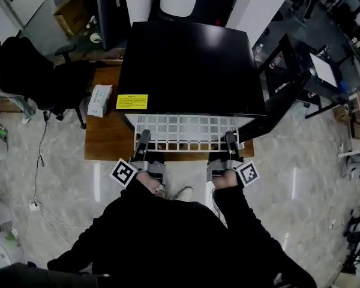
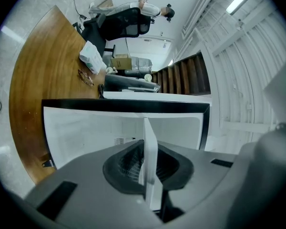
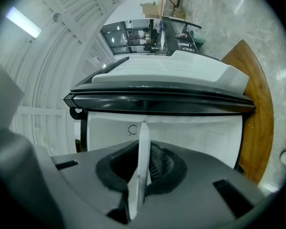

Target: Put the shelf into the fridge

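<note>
A white wire shelf [image 1: 186, 131] sticks out level from the open front of a small black fridge [image 1: 189, 68] on a wooden table. My left gripper [image 1: 143, 141] is shut on the shelf's near left edge, and my right gripper [image 1: 230, 141] is shut on its near right edge. In the left gripper view the shelf [image 2: 149, 168] shows edge-on as a white strip pinched between the jaws, with the fridge's white inside [image 2: 86, 130] ahead. The right gripper view shows the same white strip [image 3: 142, 168] clamped, facing the fridge opening [image 3: 190, 132].
The fridge door [image 1: 288, 83] stands open at the right. A white tissue pack [image 1: 99, 99] lies on the wooden table [image 1: 105, 137] left of the fridge. A black office chair [image 1: 42, 77] stands at the far left, and a cable runs over the floor.
</note>
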Available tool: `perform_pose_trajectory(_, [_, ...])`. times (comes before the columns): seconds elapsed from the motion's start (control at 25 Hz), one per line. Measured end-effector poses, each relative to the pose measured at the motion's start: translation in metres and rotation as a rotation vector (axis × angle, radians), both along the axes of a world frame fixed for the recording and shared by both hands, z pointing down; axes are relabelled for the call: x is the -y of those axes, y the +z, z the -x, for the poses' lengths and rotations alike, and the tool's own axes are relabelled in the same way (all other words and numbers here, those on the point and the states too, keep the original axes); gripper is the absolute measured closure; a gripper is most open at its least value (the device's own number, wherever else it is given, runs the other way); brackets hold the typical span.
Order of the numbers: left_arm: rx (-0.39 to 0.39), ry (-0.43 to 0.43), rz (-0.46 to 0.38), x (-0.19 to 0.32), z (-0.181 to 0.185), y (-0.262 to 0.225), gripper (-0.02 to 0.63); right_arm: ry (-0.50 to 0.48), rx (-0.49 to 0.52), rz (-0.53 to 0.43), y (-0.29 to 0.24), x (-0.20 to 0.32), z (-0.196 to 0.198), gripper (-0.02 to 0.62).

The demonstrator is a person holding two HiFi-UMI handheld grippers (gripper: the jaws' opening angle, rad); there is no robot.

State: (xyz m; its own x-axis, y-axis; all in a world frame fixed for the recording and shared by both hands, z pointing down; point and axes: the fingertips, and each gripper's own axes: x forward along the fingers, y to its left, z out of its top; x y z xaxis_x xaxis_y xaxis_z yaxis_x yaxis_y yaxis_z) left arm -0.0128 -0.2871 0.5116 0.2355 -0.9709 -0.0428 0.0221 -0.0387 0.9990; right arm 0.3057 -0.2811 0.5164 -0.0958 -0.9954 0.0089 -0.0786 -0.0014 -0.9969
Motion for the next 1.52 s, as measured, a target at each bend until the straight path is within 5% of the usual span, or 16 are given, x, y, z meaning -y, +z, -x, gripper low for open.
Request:
perform_pose_trajectory(0.72, [0.021, -0.146, -0.014, 0.074, 0.003, -0.003, 0.574, 0.124, -0.013, -0.014, -0.001, 0.075, -0.001, 0.565])
perform_pose_trajectory(1.52, [0.048, -0.158, -0.073, 0.119, 0.004, -0.001, 0.567, 0.161, -0.019, -0.048, -0.003, 0.121, 0.002, 0.565])
